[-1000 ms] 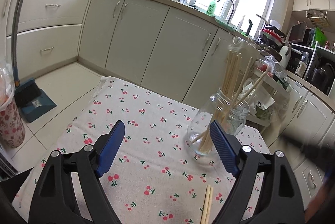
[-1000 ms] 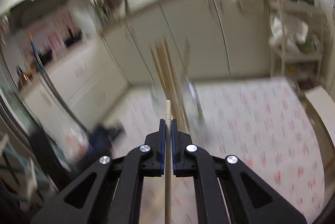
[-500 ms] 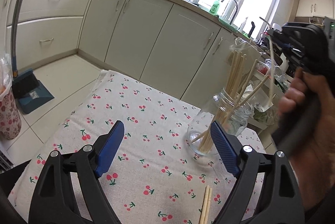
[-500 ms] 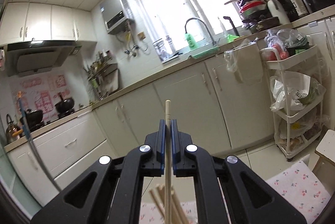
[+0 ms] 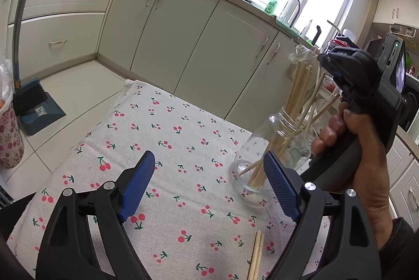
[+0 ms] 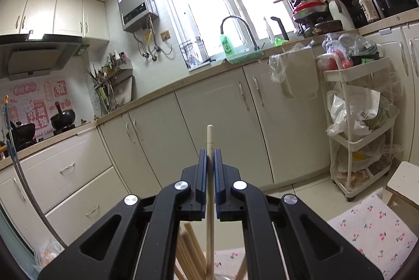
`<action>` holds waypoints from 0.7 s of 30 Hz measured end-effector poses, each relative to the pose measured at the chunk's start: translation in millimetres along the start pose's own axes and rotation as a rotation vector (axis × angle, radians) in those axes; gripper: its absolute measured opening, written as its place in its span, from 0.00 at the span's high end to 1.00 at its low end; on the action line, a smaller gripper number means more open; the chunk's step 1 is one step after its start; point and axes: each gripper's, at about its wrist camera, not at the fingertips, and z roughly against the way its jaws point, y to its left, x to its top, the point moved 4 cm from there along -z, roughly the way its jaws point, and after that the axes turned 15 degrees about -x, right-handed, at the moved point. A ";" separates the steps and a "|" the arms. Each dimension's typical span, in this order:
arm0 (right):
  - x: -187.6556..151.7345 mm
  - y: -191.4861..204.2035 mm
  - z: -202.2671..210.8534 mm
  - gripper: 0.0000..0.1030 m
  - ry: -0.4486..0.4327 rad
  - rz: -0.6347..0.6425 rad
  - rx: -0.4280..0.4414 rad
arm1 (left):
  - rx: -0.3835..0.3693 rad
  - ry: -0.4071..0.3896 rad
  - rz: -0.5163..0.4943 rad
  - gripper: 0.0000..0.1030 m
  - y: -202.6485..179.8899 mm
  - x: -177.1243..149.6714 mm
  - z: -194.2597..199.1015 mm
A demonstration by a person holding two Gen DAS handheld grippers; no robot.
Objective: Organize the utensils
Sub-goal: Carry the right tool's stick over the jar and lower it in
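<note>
Chopsticks (image 5: 296, 107) are standing bunched in a glass jar (image 5: 275, 149) on the cherry-print cloth (image 5: 170, 138) in the left wrist view, and two more (image 5: 256, 253) are lying loose on the cloth near the bottom edge. The left gripper (image 5: 207, 185) is hovering wide open and empty, the jar just behind its right finger. The right gripper (image 5: 337, 62), in a hand (image 5: 361, 149), is hanging above the jar with a pale chopstick (image 5: 315, 94) slanting down into the mouth.

In the right wrist view, the right gripper (image 6: 210, 162) is clamping that chopstick (image 6: 210, 138) tight, tip poking past the pads, the bunch (image 6: 188, 248) showing below. My guess is the risks are these: the slanted stick is likely catching on the bunch or rim and tipping the unsteadied jar, or bouncing out onto the cloth if released too high.
</note>
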 end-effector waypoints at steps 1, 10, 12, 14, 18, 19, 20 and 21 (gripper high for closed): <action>-2.5 -0.8 2.0 0.94 0.001 0.008 0.002 | 0.001 -0.001 0.000 0.21 -0.1 -0.1 -0.2; -18.5 2.6 31.1 0.94 0.002 0.096 0.031 | 0.006 0.002 -0.002 0.21 0.2 -0.4 -0.4; -23.6 1.9 37.5 0.94 0.012 0.120 0.036 | 0.008 0.002 -0.005 0.21 0.0 -0.7 -0.4; -28.9 -0.2 41.3 0.94 0.029 0.139 0.034 | 0.011 0.001 -0.009 0.21 -0.4 -0.9 -0.2; -42.5 -3.0 47.3 0.94 0.073 0.180 0.038 | 0.012 0.002 -0.014 0.20 -1.1 -1.4 -0.5; -46.6 -3.5 50.2 0.94 0.085 0.197 0.041 | 0.013 0.002 -0.017 0.20 -1.6 -1.7 -0.8; -48.6 -4.3 52.0 0.94 0.093 0.207 0.044 | 0.013 0.004 -0.020 0.20 -2.4 -2.1 -0.8; -51.1 -5.3 54.7 0.94 0.106 0.218 0.049 | 0.013 0.005 -0.022 0.20 -2.6 -2.2 -0.9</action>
